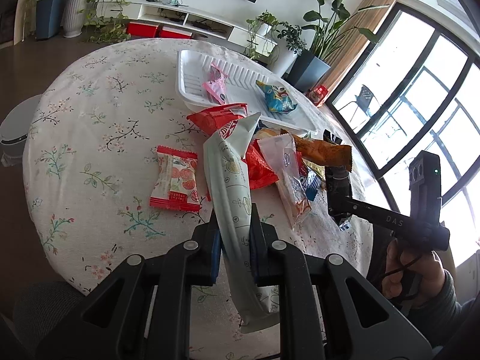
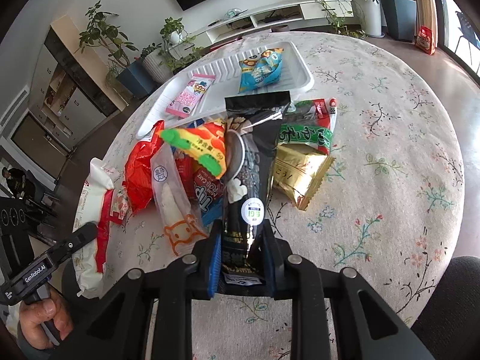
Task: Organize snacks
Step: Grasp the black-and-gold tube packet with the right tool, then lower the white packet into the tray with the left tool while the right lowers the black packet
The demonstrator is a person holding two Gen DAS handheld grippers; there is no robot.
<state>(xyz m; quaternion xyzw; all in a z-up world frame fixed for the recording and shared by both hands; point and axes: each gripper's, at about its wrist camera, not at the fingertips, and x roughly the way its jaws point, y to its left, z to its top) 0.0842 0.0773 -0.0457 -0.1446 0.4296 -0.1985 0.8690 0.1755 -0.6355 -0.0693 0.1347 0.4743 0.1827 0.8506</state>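
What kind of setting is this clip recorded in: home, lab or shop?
Most likely a home living room: a low white TV cabinet beneath a wall-mounted screen, potted houseplants along the wall, and a round table with a floral tablecloth.

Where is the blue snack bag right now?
The blue snack bag lies inside the white tray at the table's far side, right of the pink packet.

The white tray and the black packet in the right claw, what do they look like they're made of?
White tray: looks like thin moulded plastic, semi-glossy, with pressed ribs along its floor. Black packet, held in the right claw: apparently glossy plastic or foil film, judging by its bright reflections, creases and crimped top seal.
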